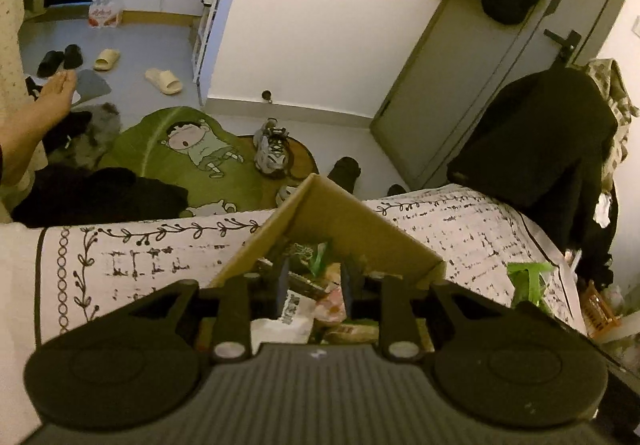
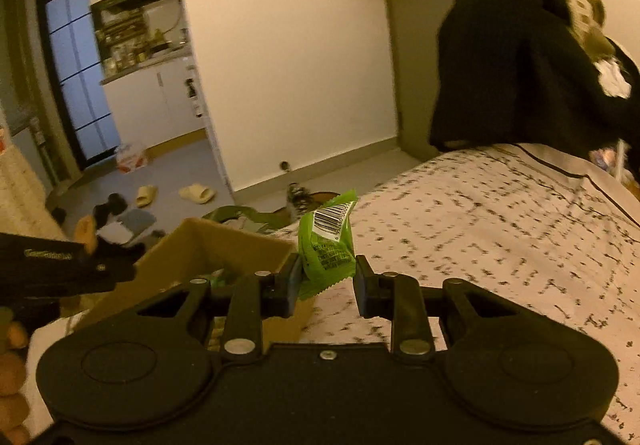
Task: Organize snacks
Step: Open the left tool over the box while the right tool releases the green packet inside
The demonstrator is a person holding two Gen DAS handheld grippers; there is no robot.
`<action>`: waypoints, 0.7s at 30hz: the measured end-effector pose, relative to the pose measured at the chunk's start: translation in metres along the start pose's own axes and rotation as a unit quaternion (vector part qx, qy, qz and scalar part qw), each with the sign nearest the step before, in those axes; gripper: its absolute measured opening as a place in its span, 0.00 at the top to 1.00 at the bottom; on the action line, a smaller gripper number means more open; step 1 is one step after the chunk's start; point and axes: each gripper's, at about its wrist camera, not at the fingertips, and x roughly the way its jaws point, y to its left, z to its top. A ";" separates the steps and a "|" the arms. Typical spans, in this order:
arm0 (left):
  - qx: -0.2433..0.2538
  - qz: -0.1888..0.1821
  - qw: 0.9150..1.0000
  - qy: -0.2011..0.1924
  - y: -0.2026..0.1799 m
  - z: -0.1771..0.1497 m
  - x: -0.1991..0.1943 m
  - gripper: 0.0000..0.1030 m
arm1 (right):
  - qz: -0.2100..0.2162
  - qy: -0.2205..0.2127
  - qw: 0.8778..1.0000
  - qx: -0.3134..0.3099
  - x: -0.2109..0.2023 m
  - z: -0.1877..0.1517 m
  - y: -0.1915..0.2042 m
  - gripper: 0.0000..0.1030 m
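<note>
Counts, both views together.

Cardboard box [image 1: 360, 221]: 1, on the bed [image 1: 480, 229]. Wrappers inside are heaped and overlapping; number cannot be told.

Green snack packet [image 2: 326, 245]: 1, between the fingers of the right tongs [image 2: 328, 285]. In the left view a green packet [image 1: 528, 281] shows to the right of the box.

Tongs: 2; left tongs [image 1: 314, 281] over the box.

Floor: beige slippers [image 1: 164, 81]: 2. Black slippers [image 1: 60, 59]: 2. Grey-white sneakers [image 1: 272, 149]: 2. Green cartoon rug [image 1: 180, 153]: 1.

Door [image 1: 460, 93]: 1. Bare foot [image 1: 52, 101]: 1.
</note>
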 end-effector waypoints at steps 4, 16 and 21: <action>0.010 -0.004 1.000 0.002 0.004 0.000 -0.007 0.65 | 0.017 -0.004 1.000 -0.011 0.000 0.003 0.019 0.74; 0.008 -0.007 1.000 0.022 0.024 -0.002 -0.017 0.37 | 0.040 -0.035 0.997 -0.047 0.002 -0.002 0.054 0.47; 0.015 -0.017 1.000 0.020 0.026 -0.003 -0.027 0.25 | 0.027 -0.027 0.999 -0.038 -0.012 -0.001 0.053 0.47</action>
